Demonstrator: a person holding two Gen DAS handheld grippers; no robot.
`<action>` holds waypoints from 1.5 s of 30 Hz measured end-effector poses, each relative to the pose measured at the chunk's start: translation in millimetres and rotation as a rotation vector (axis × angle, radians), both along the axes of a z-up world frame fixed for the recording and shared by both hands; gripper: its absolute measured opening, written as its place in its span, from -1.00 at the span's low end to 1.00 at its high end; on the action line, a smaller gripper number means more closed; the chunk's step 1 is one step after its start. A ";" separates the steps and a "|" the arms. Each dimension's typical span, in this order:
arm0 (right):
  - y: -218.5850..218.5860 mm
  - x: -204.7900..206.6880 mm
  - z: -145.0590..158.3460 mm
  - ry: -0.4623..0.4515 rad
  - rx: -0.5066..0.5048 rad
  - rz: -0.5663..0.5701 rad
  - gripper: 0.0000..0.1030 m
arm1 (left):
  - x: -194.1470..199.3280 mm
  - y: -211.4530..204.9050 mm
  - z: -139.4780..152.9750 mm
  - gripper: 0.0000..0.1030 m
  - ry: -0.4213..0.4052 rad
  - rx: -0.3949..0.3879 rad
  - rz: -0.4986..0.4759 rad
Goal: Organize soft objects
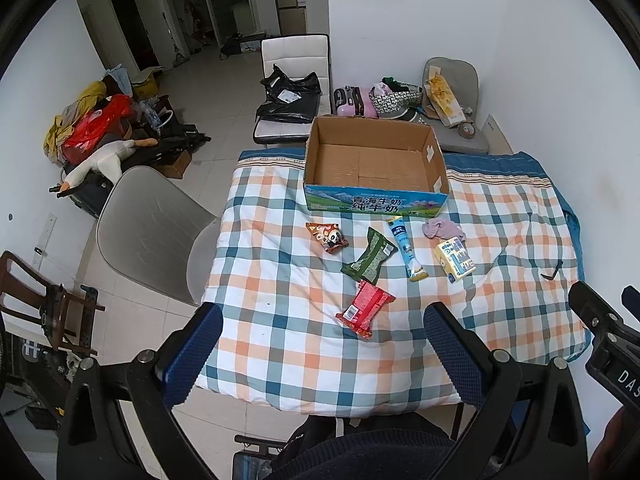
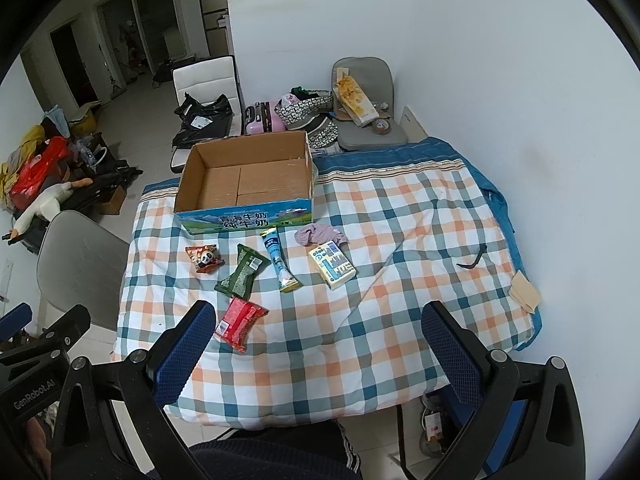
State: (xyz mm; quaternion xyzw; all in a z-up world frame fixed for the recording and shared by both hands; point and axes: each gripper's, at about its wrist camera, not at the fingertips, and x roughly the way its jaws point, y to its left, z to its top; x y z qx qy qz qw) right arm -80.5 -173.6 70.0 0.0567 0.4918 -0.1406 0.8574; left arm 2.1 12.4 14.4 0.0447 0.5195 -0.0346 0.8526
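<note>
Jaws on both tools stand spread wide and carry nothing: we hold the left gripper (image 1: 322, 344) and the right gripper (image 2: 318, 342) above the near edge of the tabletop (image 1: 280, 360), clear of every item. Nearest us lies the red packet (image 1: 365, 309), straight ahead of the left jaws and toward their right finger; in the right wrist view the same packet (image 2: 239, 322) lies just beside the inner left finger, so it is off-centre for that tool. We judge the left gripper the better placed. Its long axis runs diagonally, near-left to far-right, so a grasp across the short width calls for a wrist turn. Beyond it lie the green packet (image 1: 369, 255), the blue tube (image 1: 406, 249) and the yellow pack (image 1: 455, 259); the empty cardboard box (image 1: 376, 200) lies at the far edge.
</note>
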 end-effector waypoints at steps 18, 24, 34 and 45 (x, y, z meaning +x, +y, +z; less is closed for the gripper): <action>-7.1 -2.6 -0.3 -0.009 -0.003 -0.005 1.00 | 1.6 3.1 0.6 1.00 -0.002 -0.002 0.000; -6.5 -2.9 0.6 -0.009 -0.005 -0.006 1.00 | 2.0 3.3 1.0 1.00 -0.003 -0.003 0.000; -5.6 -4.2 2.3 -0.013 -0.009 -0.005 1.00 | 3.4 4.8 2.0 1.00 -0.005 -0.004 0.000; -6.0 -5.4 4.2 -0.017 -0.010 -0.003 1.00 | 2.6 4.3 2.9 1.00 -0.005 -0.005 0.000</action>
